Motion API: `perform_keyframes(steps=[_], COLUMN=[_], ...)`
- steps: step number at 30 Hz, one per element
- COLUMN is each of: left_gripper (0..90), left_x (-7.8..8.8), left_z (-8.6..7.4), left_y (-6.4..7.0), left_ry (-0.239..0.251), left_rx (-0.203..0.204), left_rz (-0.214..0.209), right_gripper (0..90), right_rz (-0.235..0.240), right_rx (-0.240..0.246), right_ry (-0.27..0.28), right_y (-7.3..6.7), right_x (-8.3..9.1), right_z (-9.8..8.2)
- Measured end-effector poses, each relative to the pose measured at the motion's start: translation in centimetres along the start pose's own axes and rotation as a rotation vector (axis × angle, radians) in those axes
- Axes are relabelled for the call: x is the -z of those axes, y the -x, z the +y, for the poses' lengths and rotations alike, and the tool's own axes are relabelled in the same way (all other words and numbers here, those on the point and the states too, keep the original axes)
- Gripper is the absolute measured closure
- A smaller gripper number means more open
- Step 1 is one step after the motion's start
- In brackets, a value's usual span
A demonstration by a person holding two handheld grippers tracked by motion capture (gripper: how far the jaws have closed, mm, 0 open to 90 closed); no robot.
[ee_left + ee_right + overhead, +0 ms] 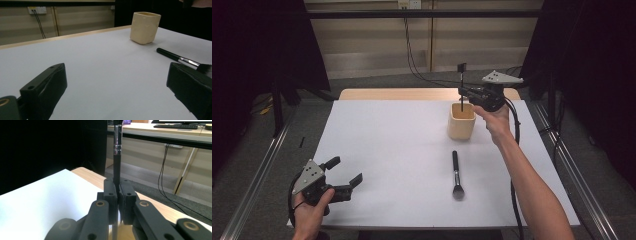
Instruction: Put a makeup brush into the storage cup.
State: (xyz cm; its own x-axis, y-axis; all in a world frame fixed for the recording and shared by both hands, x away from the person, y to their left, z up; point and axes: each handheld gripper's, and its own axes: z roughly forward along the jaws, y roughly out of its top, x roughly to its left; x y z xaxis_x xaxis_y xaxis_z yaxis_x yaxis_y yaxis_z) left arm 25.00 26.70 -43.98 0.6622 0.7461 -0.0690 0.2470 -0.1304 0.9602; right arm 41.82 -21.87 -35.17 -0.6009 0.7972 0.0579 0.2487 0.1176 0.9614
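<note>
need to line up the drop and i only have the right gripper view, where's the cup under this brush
Observer: In the high view the cream cup sits right below the right hand-held gripper, with the held slim brush upright and its lower end at the cup's mouth.
Operator: anything else on the table
Observer: A second makeup brush lies flat on the white table, nearer the person than the cup, bristles toward them.
Operator: left side busy?
Observer: No. The left hand-held gripper rests at the table's near left corner, jaws wide apart with nothing between them.
</note>
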Motion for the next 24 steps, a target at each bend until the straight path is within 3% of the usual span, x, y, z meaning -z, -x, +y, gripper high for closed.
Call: perform_keyframes(steps=[6,24], left_gripper=[3.0,3.4], left_x=[0.0,0.2], left_z=[-0.1,0.1], left_y=[0.0,0.4], left_ry=[-0.014,-0.014], left_rx=[0.024,-0.003], left_rz=[-0.013,0.005], right_gripper=[85.9,85.7], right_rz=[-0.009,-0.018], right_rx=[-0.002,-0.02], right_ry=[-0.012,-0.045], right_y=[0.1,0.5], right_x=[-0.3,-0.7], right_z=[-0.7,-3.2])
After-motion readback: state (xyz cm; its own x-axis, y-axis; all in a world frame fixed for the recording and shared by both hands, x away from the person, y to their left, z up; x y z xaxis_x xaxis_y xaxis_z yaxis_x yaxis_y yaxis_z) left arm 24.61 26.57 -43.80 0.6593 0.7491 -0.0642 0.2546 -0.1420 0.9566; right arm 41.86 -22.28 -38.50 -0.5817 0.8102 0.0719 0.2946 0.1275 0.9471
